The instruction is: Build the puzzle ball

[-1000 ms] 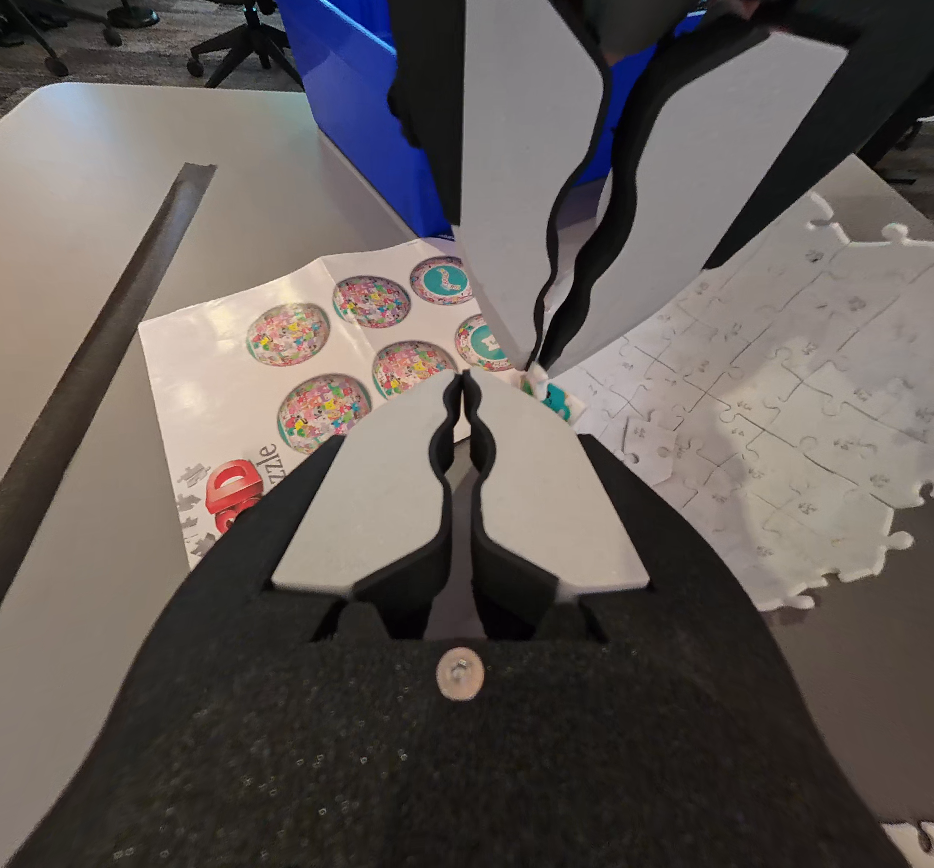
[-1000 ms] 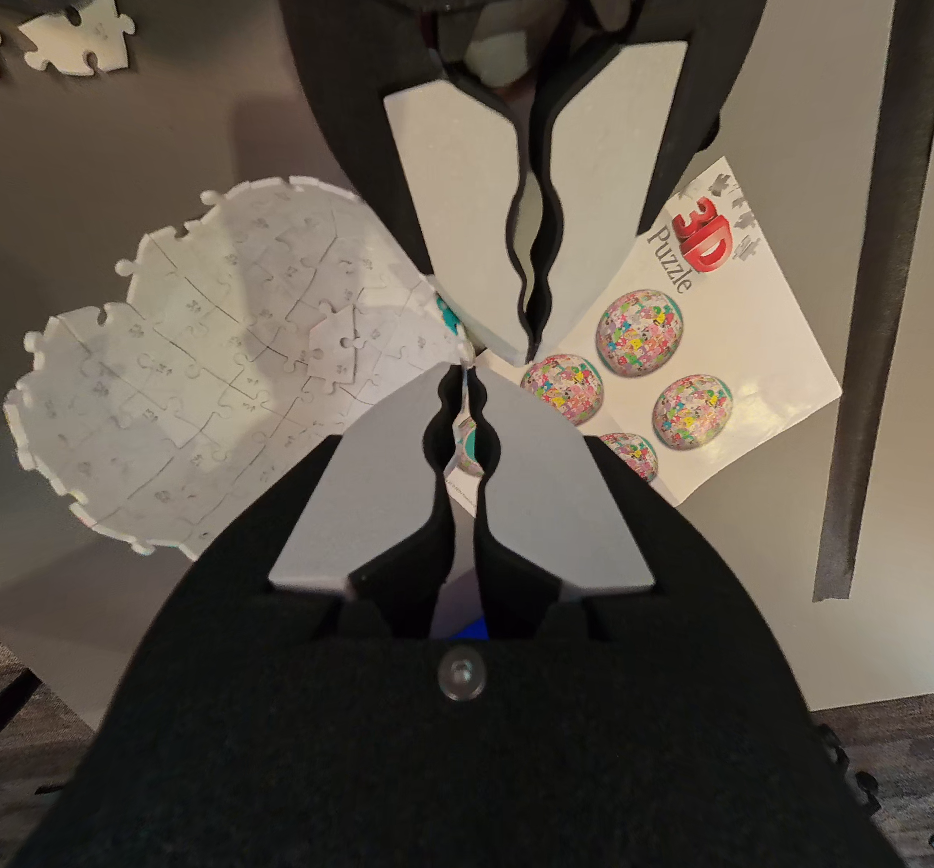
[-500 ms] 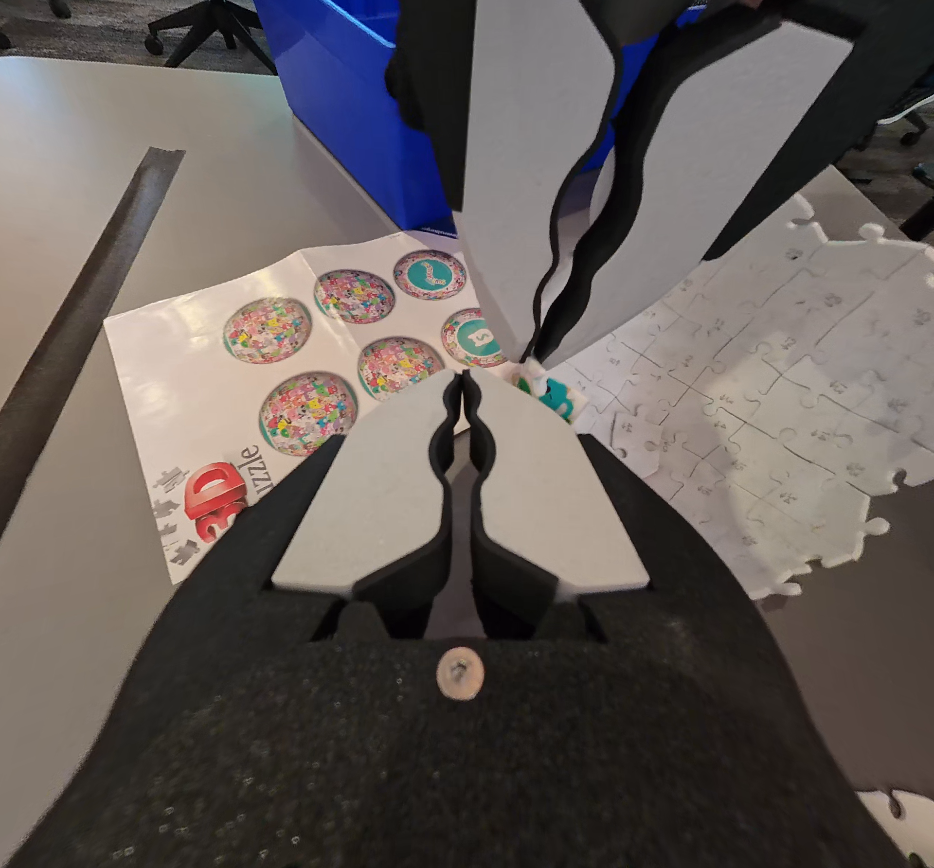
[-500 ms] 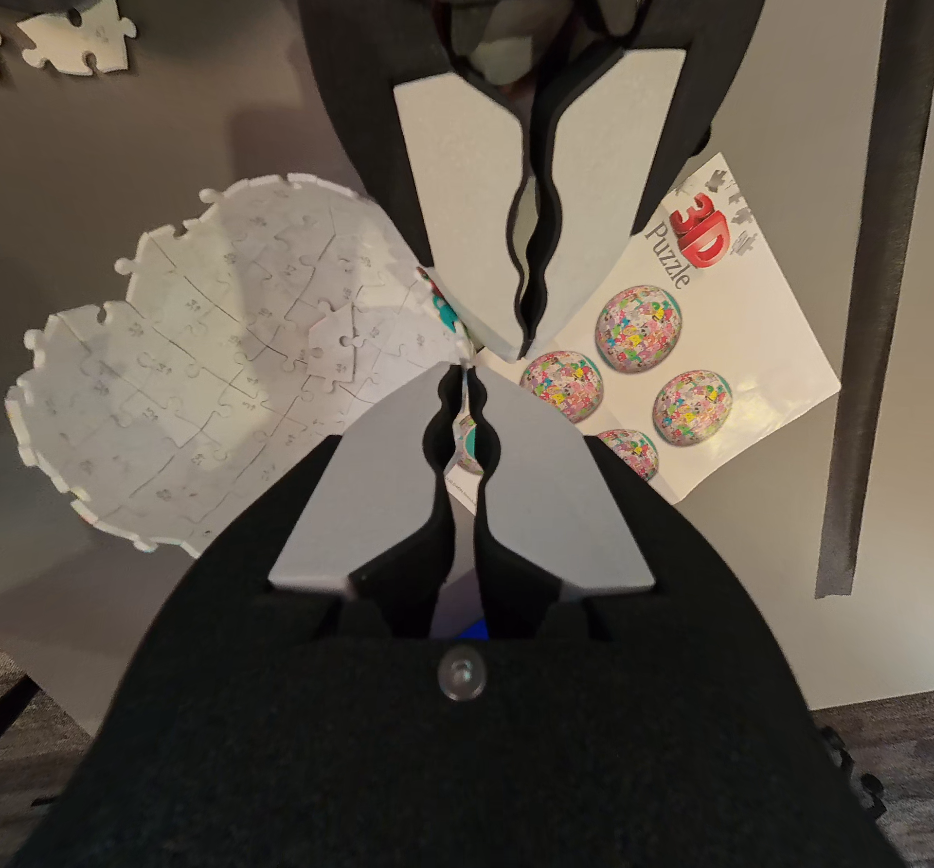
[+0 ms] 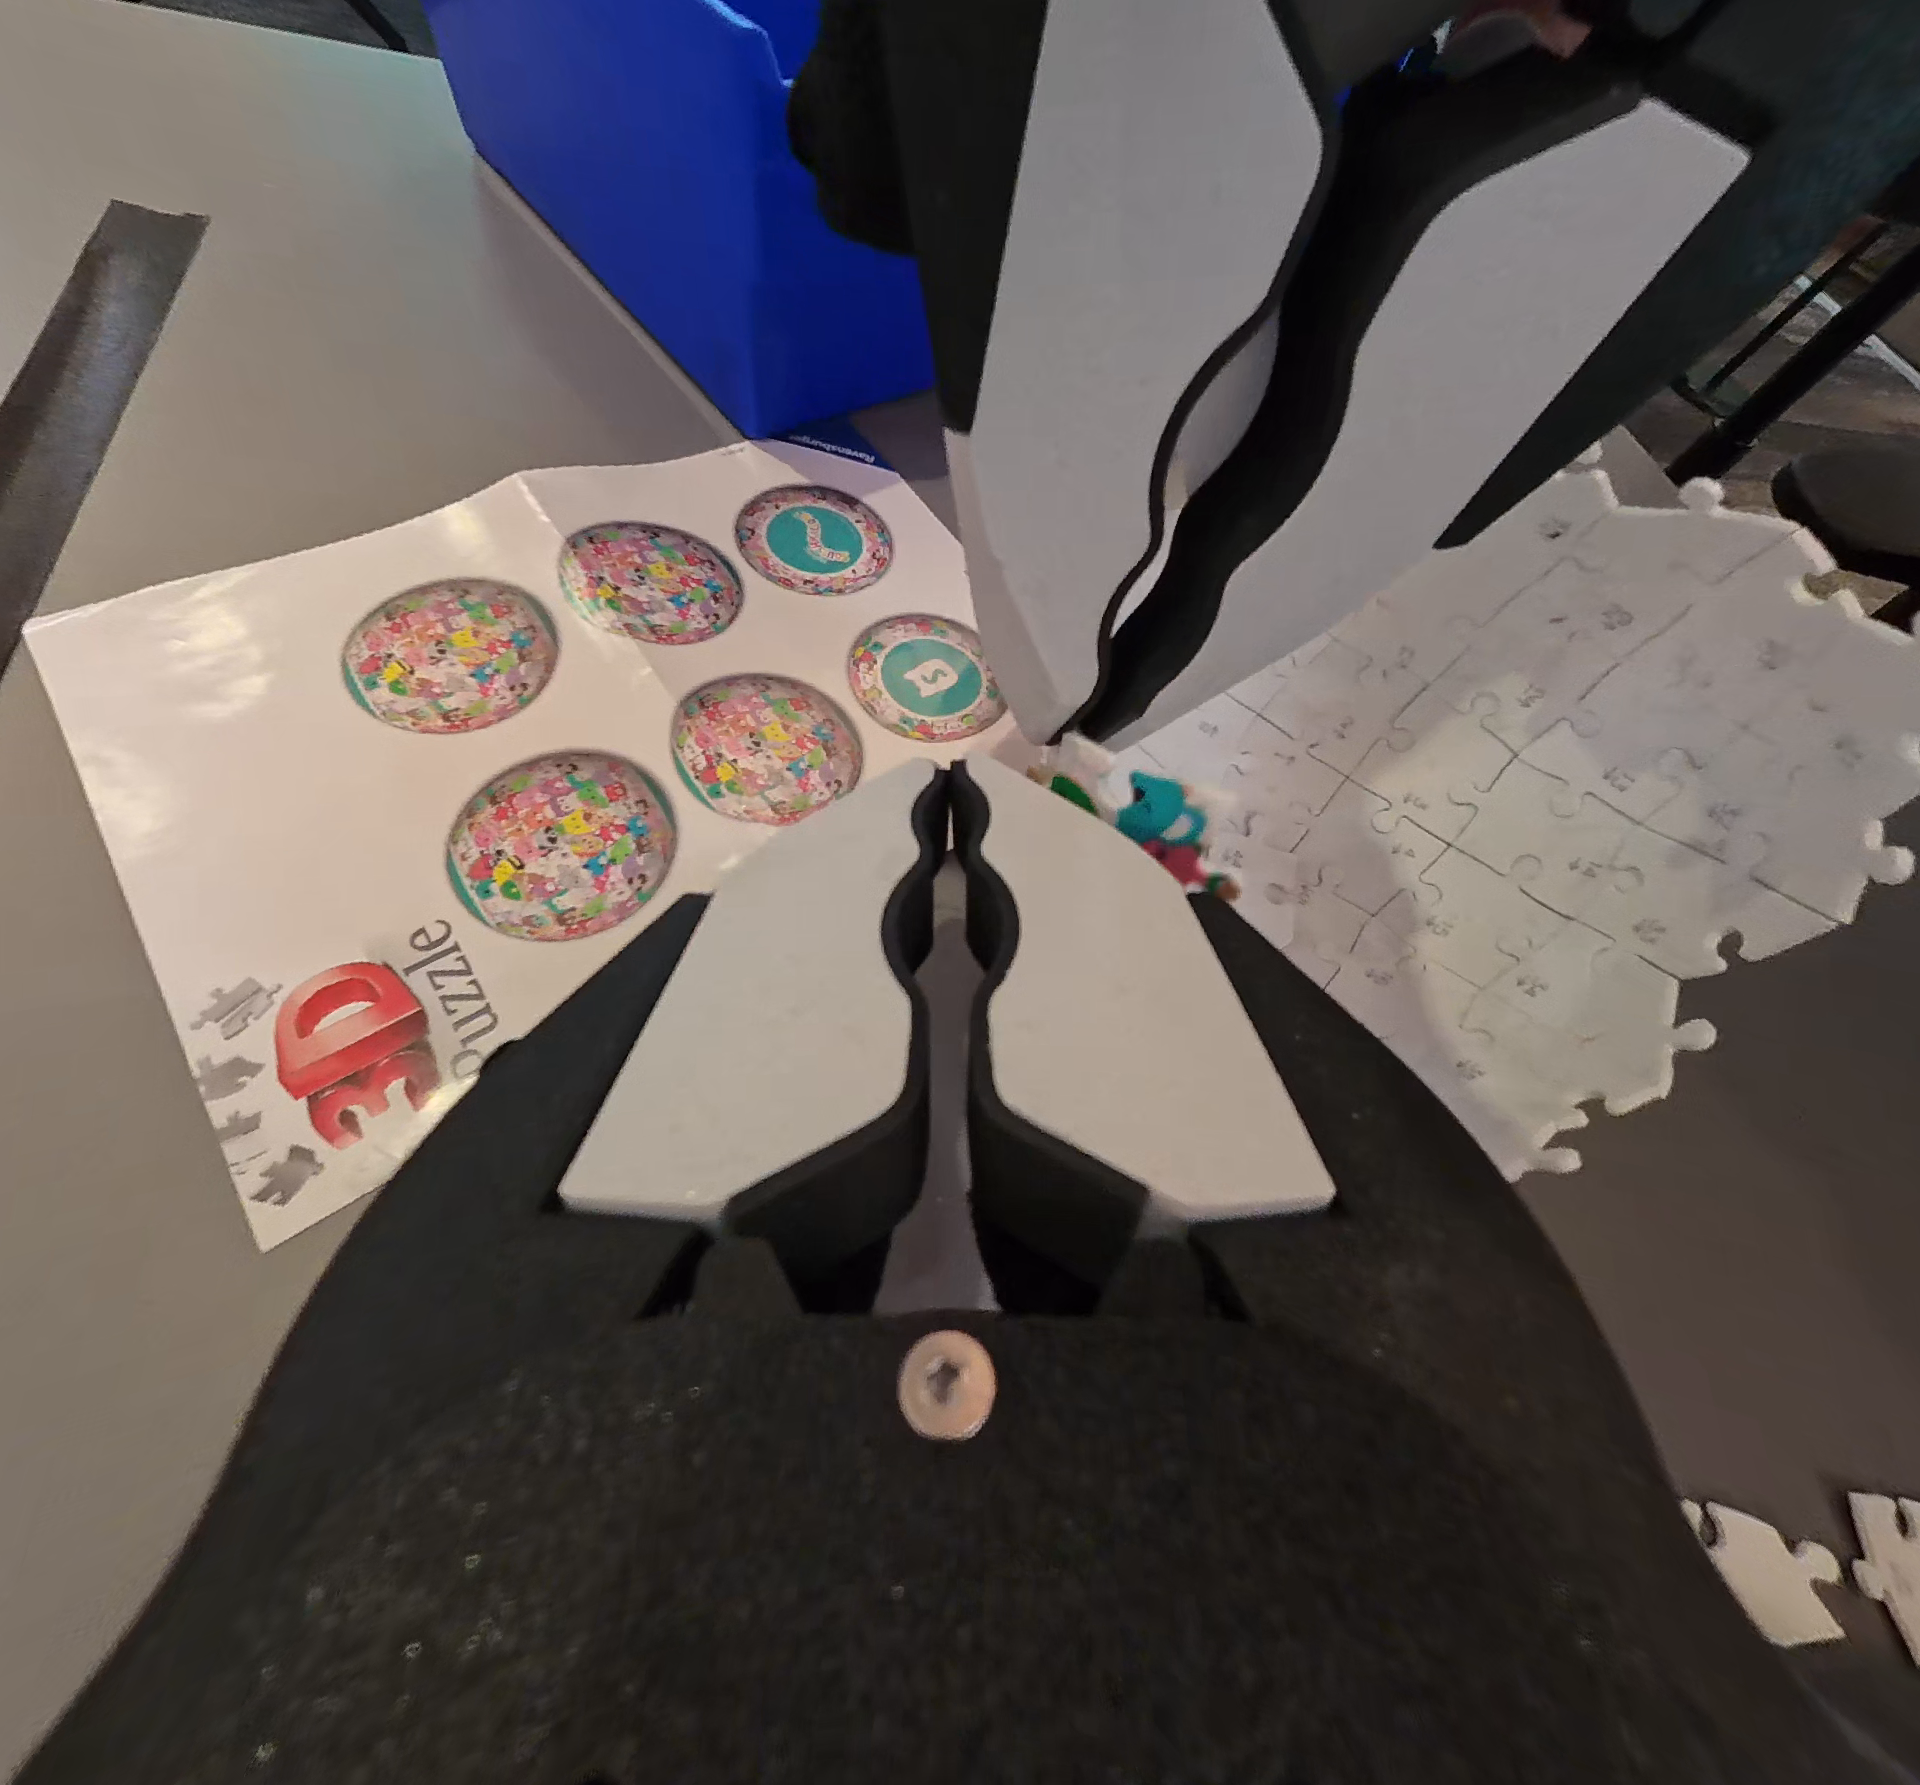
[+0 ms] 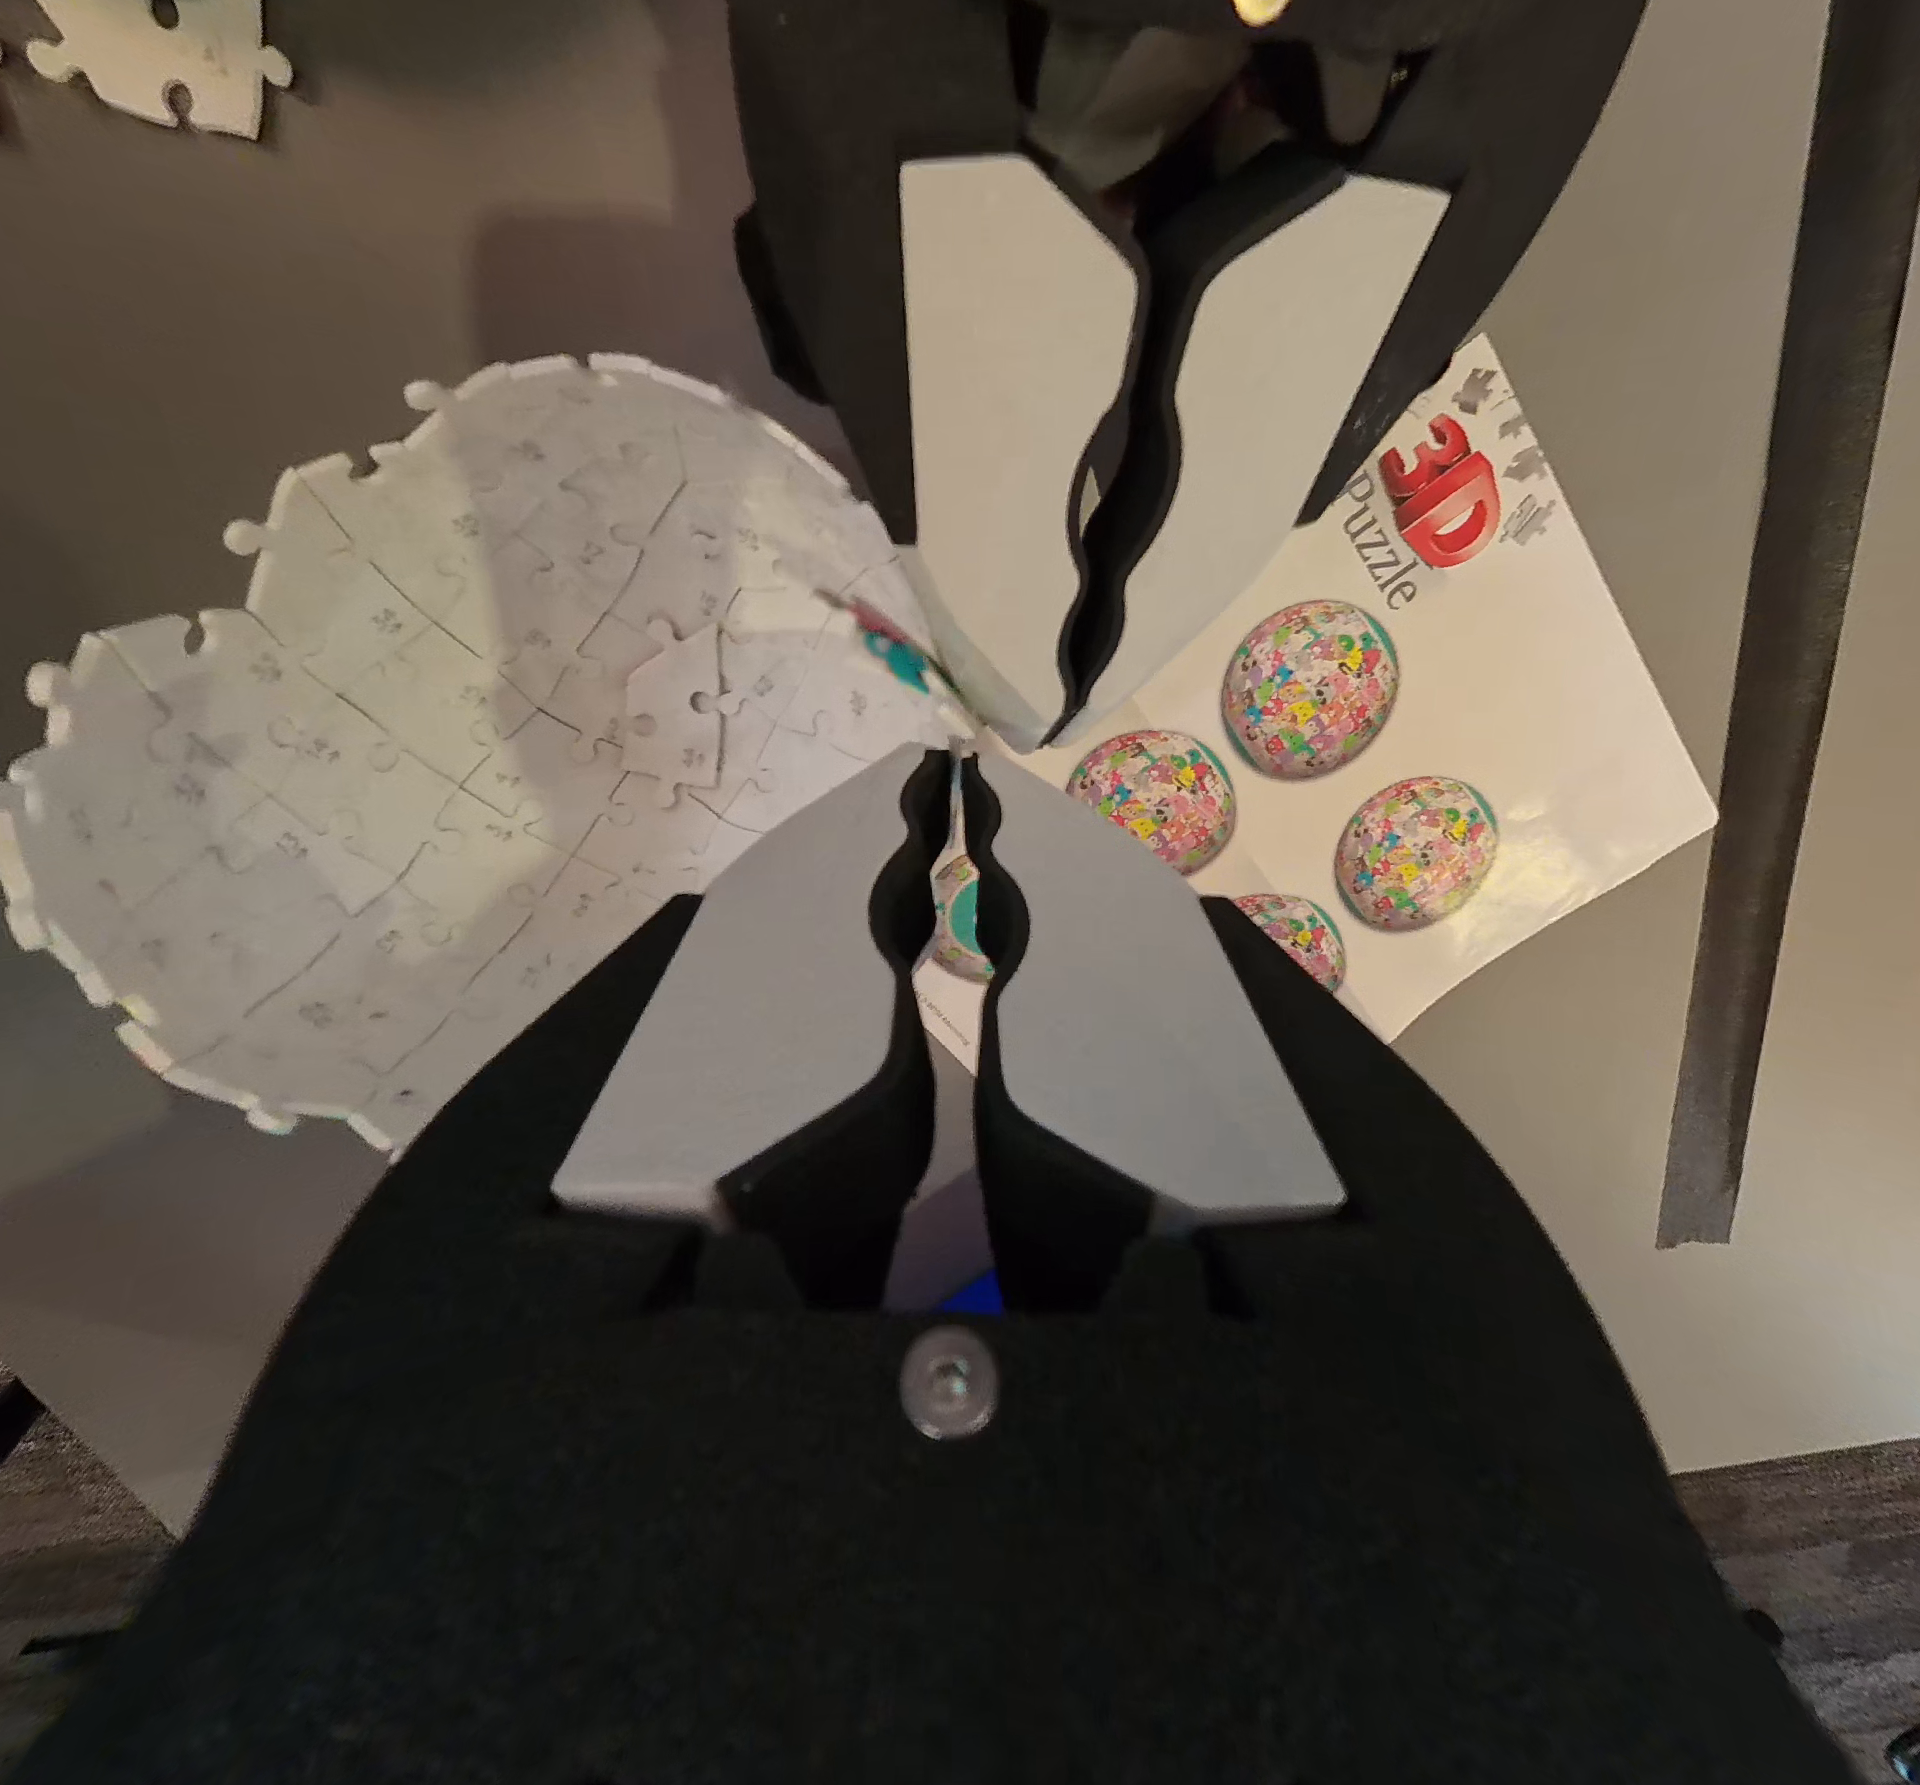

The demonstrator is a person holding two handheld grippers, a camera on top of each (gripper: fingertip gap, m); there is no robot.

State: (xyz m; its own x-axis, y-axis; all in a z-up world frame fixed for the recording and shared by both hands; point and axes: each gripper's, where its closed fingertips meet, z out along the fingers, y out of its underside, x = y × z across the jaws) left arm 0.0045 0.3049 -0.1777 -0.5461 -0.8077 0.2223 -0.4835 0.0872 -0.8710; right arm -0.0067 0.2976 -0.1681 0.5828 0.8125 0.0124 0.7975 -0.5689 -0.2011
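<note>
The half-built puzzle ball is a curved white shell (image 5: 1558, 800) of joined pieces, lying on the grey table with its inner side up; it also shows in the right wrist view (image 6: 364, 779). A bit of its coloured outer side shows at the near rim (image 5: 1158, 816). One loose piece (image 6: 675, 707) lies inside it. My right gripper (image 6: 956, 761) is shut on the shell's rim, a thin white edge between its tips; it reaches down in the left wrist view (image 5: 1070, 740). My left gripper (image 5: 951, 774) is shut, tip to tip with the right, nothing seen in it.
A printed leaflet (image 5: 260, 748) with pictures of the ball lies flat under the grippers, also in the right wrist view (image 6: 1558, 717). A blue bin (image 5: 675, 177) stands behind it. A black tape strip (image 6: 1787, 592) crosses the table. Loose white pieces (image 6: 156, 52) (image 5: 1766, 1590) lie nearby. Only a small space, under 4 cm, lies between the two pairs of fingers. The loose piece (image 6: 675, 707) sits 8 cm or so from the ends of my right fingers.
My left gripper has swung a little, so the leaflet and bin slide left in its view. Both grippers stay shut, tip to tip at the shell's rim.
</note>
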